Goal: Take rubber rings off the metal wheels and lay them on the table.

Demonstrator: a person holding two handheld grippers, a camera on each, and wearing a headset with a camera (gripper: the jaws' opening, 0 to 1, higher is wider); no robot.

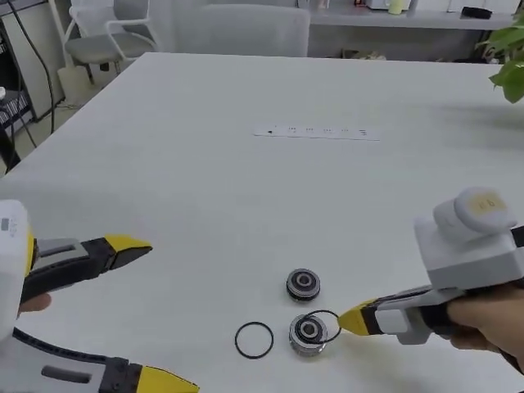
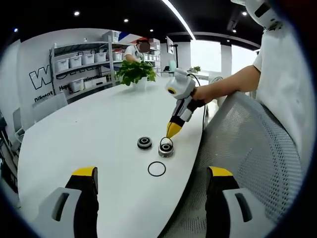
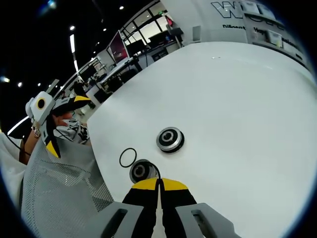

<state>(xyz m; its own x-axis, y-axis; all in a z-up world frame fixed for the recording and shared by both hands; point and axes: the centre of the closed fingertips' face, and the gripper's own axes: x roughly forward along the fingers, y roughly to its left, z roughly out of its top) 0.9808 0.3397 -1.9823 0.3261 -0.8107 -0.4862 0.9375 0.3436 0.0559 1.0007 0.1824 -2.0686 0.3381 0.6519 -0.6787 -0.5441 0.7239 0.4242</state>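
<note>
Two metal wheels stand near the table's front edge, the far wheel (image 1: 303,283) (image 2: 144,143) (image 3: 170,139) and the near wheel (image 1: 309,332) (image 2: 166,150) (image 3: 140,171). My right gripper (image 1: 344,319) (image 2: 172,133) (image 3: 159,183) is shut at the near wheel's right side, pinching a thin black rubber ring (image 1: 326,313) that lifts partly off that wheel. A loose rubber ring (image 1: 237,339) (image 2: 148,169) (image 3: 121,157) lies flat on the table just left of the near wheel. My left gripper (image 1: 168,315) (image 2: 152,172) hovers open at the lower left, nothing between its jaws.
A white power strip (image 1: 315,131) lies flat mid-table. A green plant (image 1: 512,57) (image 2: 133,72) stands at the far right. A mesh chair back (image 2: 247,148) sits close to the table edge (image 2: 190,148). Grey chairs (image 1: 106,33) stand beyond the far end.
</note>
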